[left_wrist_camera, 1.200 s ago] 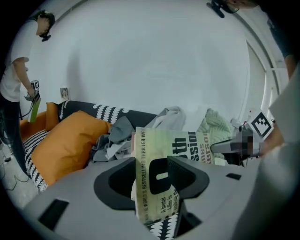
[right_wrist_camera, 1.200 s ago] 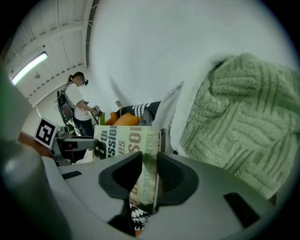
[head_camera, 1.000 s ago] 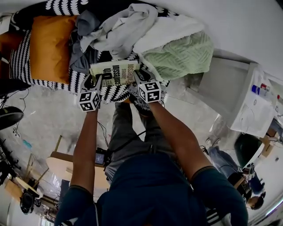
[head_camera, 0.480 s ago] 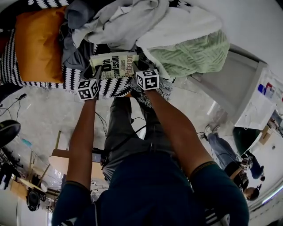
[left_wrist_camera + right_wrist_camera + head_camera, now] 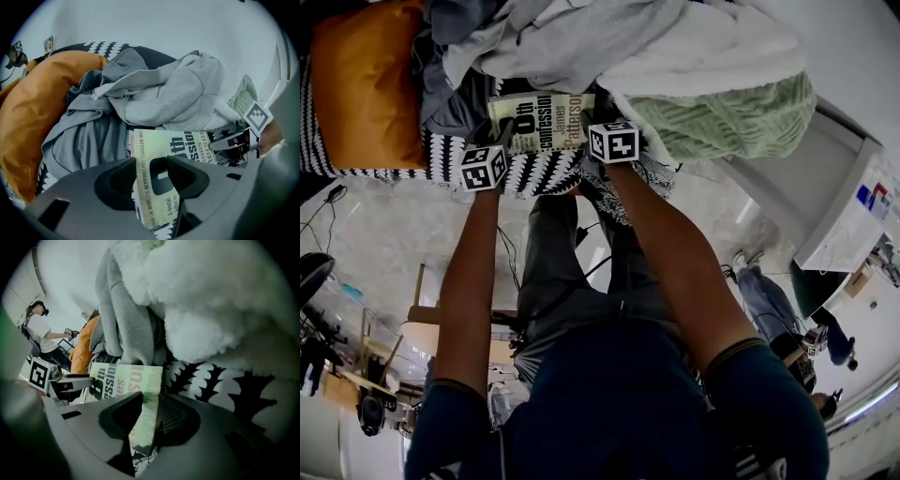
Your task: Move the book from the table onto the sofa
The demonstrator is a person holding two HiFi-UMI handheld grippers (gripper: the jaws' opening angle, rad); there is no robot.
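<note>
A pale green paperback book [image 5: 542, 122] is held flat between both grippers, low over the sofa's black-and-white patterned seat [image 5: 534, 174]; I cannot tell whether it touches the seat. My left gripper [image 5: 504, 139] is shut on the book's left end [image 5: 161, 161]. My right gripper [image 5: 592, 127] is shut on its right end [image 5: 140, 385]. In the left gripper view the jaws [image 5: 152, 173] clamp the cover edge, and the right gripper [image 5: 236, 140] shows across the book. The right gripper view has the jaws [image 5: 149, 409] pinching the book's edge.
Grey clothes [image 5: 562, 37] are piled just behind the book, with an orange cushion [image 5: 361, 89] to the left and a green blanket [image 5: 731, 117] and white fleece [image 5: 712, 47] to the right. A white cabinet [image 5: 853, 216] stands at right. A person [image 5: 40, 333] stands in the background.
Both grippers have come down with the book toward the sofa seat, closer to the clothes pile. Both grips on the book are unchanged.
</note>
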